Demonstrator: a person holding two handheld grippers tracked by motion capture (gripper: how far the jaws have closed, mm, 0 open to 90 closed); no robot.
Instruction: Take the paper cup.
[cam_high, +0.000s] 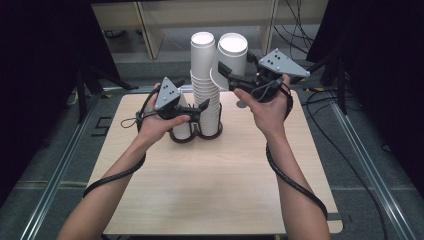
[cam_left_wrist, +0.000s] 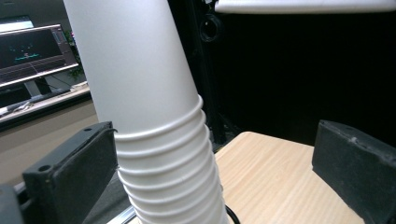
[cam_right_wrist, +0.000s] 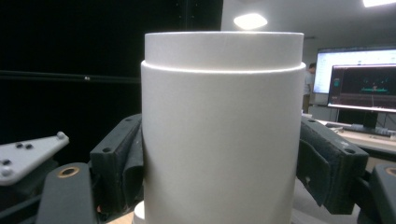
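currently the right gripper clamps 1 white cup aloft, at 2 o'clock of the cup stack. left gripper jaws stand wide around the stack base.

A light wood desk with rounded corners carries the things. Toward its far edge, left of centre, a black ring-shaped holder lies directly on the top; a tall stack of white paper cups stands in its right ring and a short white cup in its left.
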